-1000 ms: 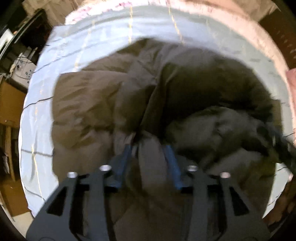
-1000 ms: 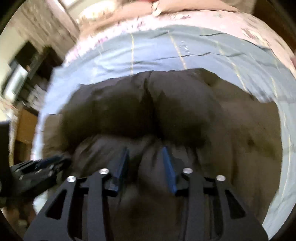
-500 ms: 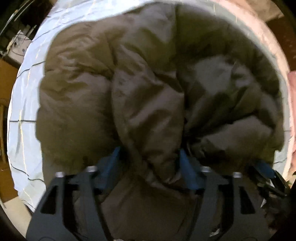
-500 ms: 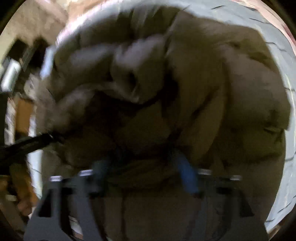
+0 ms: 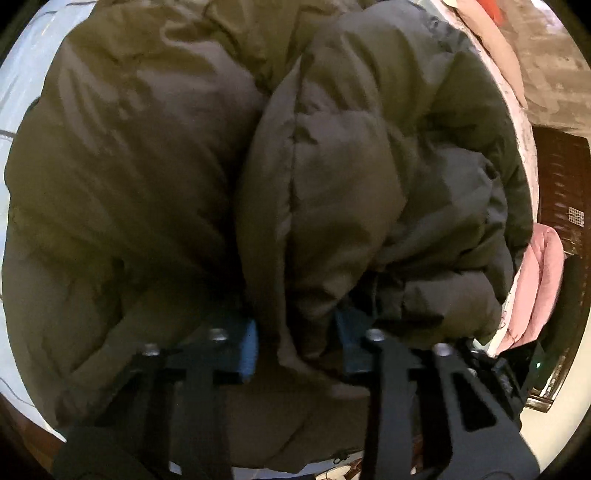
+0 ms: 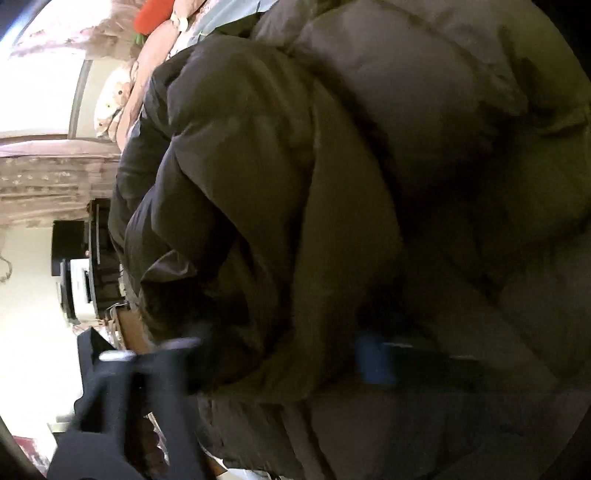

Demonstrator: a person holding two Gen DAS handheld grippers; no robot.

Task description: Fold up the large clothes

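A big olive-brown puffer jacket (image 5: 155, 177) fills the left wrist view, bunched in thick folds on the light blue bed sheet (image 5: 22, 74). My left gripper (image 5: 299, 343) is shut on a fold of the jacket, with its blue pads on either side of it. The jacket also fills the right wrist view (image 6: 369, 184), which is tilted and blurred. My right gripper (image 6: 280, 354) is buried in the jacket; one blue pad (image 6: 373, 362) shows and fabric lies between the fingers.
A pink folded blanket (image 5: 535, 291) lies at the right edge of the bed. A stuffed toy (image 6: 110, 103) and a red cushion (image 6: 151, 14) sit at the head of the bed. Dark furniture (image 6: 81, 273) stands beside the bed.
Both grippers have carried the jacket forward over itself, so the jacket now fills both views and little sheet shows. The right wrist view has rolled sideways.
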